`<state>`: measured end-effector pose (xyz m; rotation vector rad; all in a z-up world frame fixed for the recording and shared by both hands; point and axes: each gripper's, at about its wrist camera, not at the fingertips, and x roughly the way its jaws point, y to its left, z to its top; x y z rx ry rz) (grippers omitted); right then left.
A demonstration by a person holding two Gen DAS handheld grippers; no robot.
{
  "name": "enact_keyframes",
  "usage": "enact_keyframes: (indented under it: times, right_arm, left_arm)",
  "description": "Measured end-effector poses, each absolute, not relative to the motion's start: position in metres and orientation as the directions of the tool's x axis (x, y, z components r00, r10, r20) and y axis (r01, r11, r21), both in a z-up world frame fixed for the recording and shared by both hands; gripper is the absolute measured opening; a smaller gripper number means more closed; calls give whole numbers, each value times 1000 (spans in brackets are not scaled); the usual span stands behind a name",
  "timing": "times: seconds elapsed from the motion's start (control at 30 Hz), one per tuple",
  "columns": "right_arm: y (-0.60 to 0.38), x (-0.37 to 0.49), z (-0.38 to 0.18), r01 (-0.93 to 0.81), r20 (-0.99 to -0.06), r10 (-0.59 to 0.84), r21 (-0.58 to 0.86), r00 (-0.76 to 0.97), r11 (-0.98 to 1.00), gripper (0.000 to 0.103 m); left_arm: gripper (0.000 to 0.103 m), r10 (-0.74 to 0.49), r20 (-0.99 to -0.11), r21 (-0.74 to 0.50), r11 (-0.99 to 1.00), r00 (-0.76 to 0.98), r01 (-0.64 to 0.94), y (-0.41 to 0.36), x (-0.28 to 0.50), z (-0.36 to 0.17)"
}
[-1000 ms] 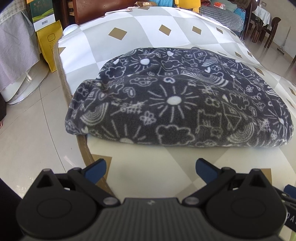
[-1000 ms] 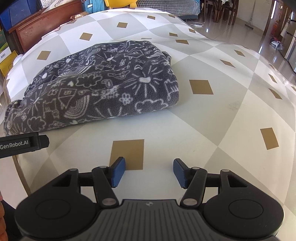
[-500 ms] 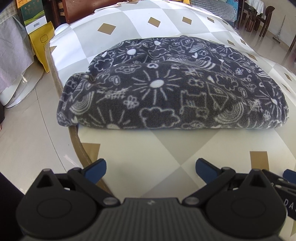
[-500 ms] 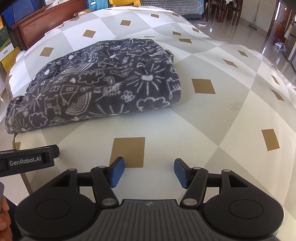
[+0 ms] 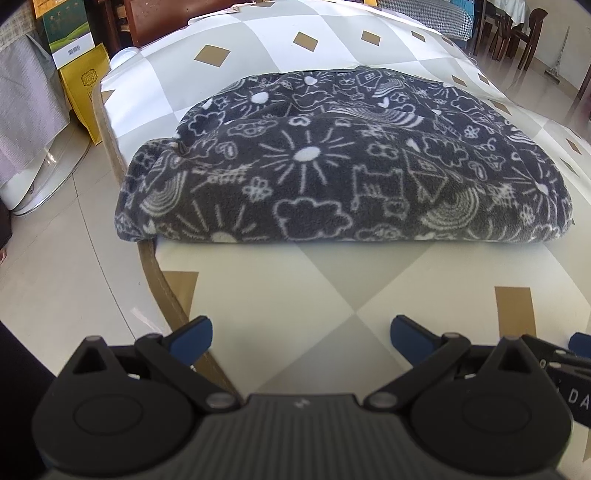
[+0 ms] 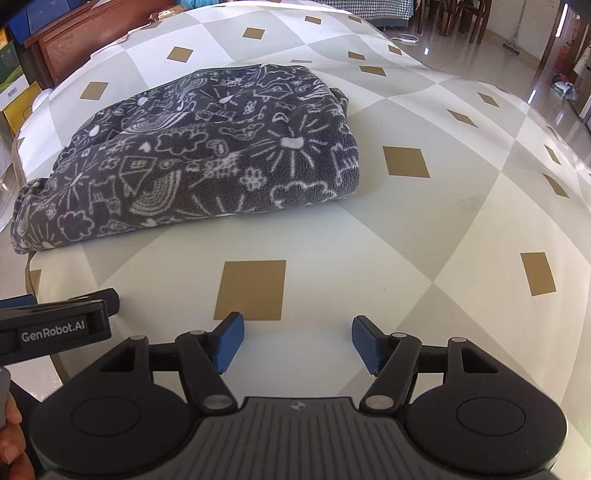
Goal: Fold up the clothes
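A dark grey fleece garment [image 5: 332, 173] printed with white doodles lies folded in a thick bundle on the checked table [image 5: 295, 302], its left end reaching the table's left edge. In the right wrist view the same garment [image 6: 207, 162] lies at the upper left. My left gripper [image 5: 301, 338] is open, with nothing between its blue pads, a short way in front of the bundle. My right gripper [image 6: 297, 341] hovers over the bare table near the front with its jaws opening and nothing between them. The left gripper's body [image 6: 55, 328] shows at the right wrist view's left edge.
The table's tan rim [image 5: 155, 280] runs along the left, with tiled floor [image 5: 55, 258] below it. A yellow bag [image 5: 86, 88] and boxes stand on the floor at the far left. Wooden furniture and chairs [image 5: 517, 33] stand beyond the table. A hand [image 6: 11, 443] shows at the bottom left.
The left wrist view has shifted a little, so the bundle sits slightly higher and more centred. The right gripper's jaws have widened slightly. The garment has not moved.
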<state>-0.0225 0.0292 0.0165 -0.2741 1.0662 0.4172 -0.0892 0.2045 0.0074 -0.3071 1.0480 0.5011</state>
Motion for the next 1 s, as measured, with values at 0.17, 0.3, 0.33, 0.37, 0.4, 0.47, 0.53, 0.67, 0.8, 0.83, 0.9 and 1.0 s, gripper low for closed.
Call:
enact_keyframes:
  times: [0.17,0.3,0.33,0.37,0.4,0.47,0.53,0.67,0.8,0.83,0.9,1.0]
  right_arm:
    - [27,-24,17,-465,-893,195,-18,406,885,65]
    - [25,-25,17,-465,-896,190,-20,402,885,66]
    - [25,-25,17,-465,-896,190,-20,401,885,66]
    - [24,-25,17,-464,-897,189,-21,400,885,66]
    - [24,-25,17,-464,-898,188,-21,399,886,66]
    - [22,-26,17,-463,-899,186,-22,398,886,66]
    - [21,-27,17,-463,-899,184,-23,397,886,67]
    - [18,-27,17,-457,-901,180,-23,395,889,67]
    - [14,-28,17,-451,-903,175,-23,392,892,67]
    - [14,-28,18,-450,-904,174,-23,391,893,67]
    - [12,-28,18,-446,-905,170,-24,389,895,67]
    - [9,-28,18,-441,-907,166,-24,386,897,67]
  left_arm:
    - [103,226,-888,-23,847,400,-530,202,-90,7]
    - [103,229,-887,-17,851,400,-526,198,-90,7]
    - [103,227,-888,-18,852,400,-524,197,-90,7]
    - [103,228,-888,-17,853,400,-522,196,-90,7]
    - [103,229,-887,-15,853,400,-521,195,-90,7]
    - [103,231,-887,-13,854,401,-519,194,-90,7]
    - [103,234,-886,-8,856,401,-516,192,-90,7]
    - [103,243,-882,8,864,403,-503,187,-89,8]
    - [103,241,-882,11,868,404,-496,182,-88,8]
    - [103,240,-883,9,869,404,-495,181,-88,8]
    - [103,236,-883,7,870,404,-493,179,-88,8]
    - [103,232,-884,8,875,406,-484,174,-87,8]
